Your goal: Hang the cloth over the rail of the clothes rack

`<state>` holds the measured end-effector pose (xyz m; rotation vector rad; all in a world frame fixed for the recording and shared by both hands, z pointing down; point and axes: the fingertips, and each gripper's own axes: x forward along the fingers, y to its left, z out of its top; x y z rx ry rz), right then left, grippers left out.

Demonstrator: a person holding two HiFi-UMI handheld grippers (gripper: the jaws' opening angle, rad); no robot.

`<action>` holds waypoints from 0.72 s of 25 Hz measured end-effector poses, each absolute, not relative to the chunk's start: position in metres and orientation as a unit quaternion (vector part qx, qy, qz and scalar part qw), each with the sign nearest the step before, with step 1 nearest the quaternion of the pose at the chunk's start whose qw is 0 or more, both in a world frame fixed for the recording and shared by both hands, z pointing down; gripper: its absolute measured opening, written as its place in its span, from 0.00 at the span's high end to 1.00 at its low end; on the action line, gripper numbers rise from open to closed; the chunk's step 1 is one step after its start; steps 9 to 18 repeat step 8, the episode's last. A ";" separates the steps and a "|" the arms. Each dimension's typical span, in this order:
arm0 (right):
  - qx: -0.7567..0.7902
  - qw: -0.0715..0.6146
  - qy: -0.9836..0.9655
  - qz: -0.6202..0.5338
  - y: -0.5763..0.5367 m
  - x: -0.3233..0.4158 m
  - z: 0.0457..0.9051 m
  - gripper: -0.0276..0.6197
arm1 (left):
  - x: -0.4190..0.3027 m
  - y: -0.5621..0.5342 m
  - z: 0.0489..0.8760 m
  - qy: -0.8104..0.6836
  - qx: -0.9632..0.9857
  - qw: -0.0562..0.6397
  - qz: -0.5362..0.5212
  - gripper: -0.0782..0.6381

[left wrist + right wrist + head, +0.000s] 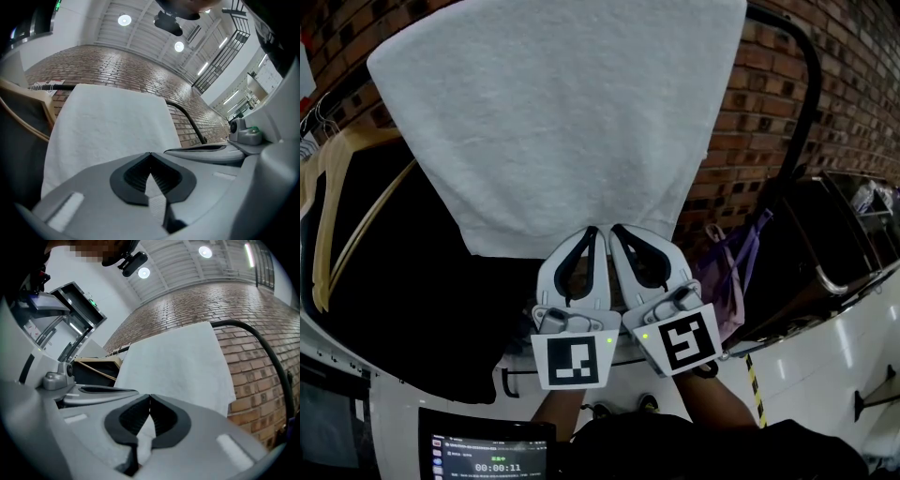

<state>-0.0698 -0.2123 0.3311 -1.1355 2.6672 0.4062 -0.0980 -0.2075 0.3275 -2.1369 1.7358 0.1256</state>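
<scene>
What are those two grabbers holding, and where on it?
Both hold the white terry cloth by its lower edge. The left gripper and right gripper pinch it side by side near the middle.

The left hand-held gripper (593,229) and right hand-held gripper (614,227) are pale grey with black linings. Each bears a black-and-white marker cube (572,361).

The white cloth (553,122) hangs spread over the black rail (814,84), its lower edge gathered narrow.
</scene>
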 end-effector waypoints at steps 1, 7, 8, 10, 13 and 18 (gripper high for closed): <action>-0.385 0.107 0.906 0.140 -0.212 -0.070 0.331 0.95 | -0.098 -0.208 0.327 0.618 -0.761 0.190 0.046 0.89; -0.379 0.109 0.907 0.145 -0.212 -0.074 0.328 0.95 | -0.101 -0.210 0.326 0.621 -0.760 0.188 0.046 0.89; -0.379 0.108 0.907 0.147 -0.212 -0.074 0.328 0.95 | -0.102 -0.211 0.325 0.621 -0.759 0.189 0.046 0.89; -0.379 0.108 0.907 0.147 -0.212 -0.074 0.328 0.95 | -0.102 -0.211 0.325 0.621 -0.759 0.189 0.046 0.89; -0.379 0.108 0.907 0.147 -0.212 -0.074 0.328 0.95 | -0.102 -0.211 0.325 0.621 -0.759 0.189 0.046 0.89; -0.379 0.108 0.907 0.147 -0.212 -0.074 0.328 0.95 | -0.102 -0.211 0.325 0.621 -0.759 0.189 0.046 0.89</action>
